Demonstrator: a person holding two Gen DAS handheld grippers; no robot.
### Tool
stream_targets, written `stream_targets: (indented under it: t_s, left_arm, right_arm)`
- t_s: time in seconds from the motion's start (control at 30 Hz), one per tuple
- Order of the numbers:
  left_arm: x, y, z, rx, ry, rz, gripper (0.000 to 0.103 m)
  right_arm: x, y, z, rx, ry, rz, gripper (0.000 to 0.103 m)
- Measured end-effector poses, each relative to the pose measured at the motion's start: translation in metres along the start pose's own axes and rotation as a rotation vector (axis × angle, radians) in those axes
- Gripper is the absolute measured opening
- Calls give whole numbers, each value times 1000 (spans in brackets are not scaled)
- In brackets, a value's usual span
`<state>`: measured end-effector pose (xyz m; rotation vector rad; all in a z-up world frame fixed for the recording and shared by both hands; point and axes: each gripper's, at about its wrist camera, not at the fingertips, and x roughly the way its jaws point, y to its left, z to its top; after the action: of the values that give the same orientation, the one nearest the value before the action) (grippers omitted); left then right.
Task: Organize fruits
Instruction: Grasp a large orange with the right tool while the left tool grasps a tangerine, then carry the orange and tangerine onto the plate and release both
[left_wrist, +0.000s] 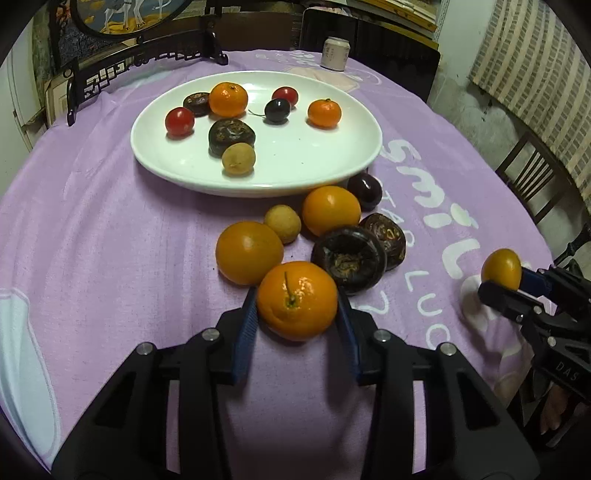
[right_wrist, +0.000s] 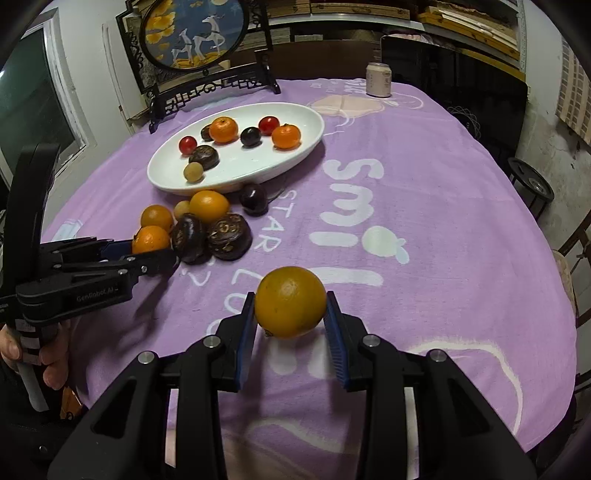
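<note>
- L gripper (left_wrist: 297, 310): pads pinching stemmed mandarin (left_wrist: 297, 300) at near end of fruit pile.
- R gripper (right_wrist: 290, 314): closed on smooth orange (right_wrist: 290, 302), above purple cloth (right_wrist: 424, 229), near-right edge.

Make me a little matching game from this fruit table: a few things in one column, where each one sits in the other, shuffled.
Things:
1. stemmed orange
2. yellowish orange
3. red tomato
4. drink can

Places:
A. on the white plate
B. between the left gripper fingers
C. at the table's far edge
D. between the right gripper fingers

Pairs: 1-B, 2-D, 3-A, 4-C
</note>
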<state>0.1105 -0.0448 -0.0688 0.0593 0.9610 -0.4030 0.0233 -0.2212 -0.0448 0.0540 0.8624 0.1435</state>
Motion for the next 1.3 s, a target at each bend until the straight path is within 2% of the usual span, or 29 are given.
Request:
stream_targets:
  t_s: [0.4, 0.8, 0.97, 1.1, 1.3]
  left_arm:
    - [-51, 12, -19, 0, -83, -30, 40]
    - [-72, 43, -5, -48, -129, -7, 40]
    - [-70, 44, 27, -23, -153, 38, 40]
    - [-51, 52, 83, -21, -174, 106, 40]
    - [-6, 56, 147, -46, -141, 92, 40]
  right_arm:
    - [4, 22, 6, -43, 20, 7, 36]
    - [9, 59, 39, -138, -2, 62, 36]
    - [27, 68, 76, -174, 2, 78, 36]
    - [49, 70, 115, -176, 8, 62, 36]
    - [95, 58, 162, -126, 27, 27, 36]
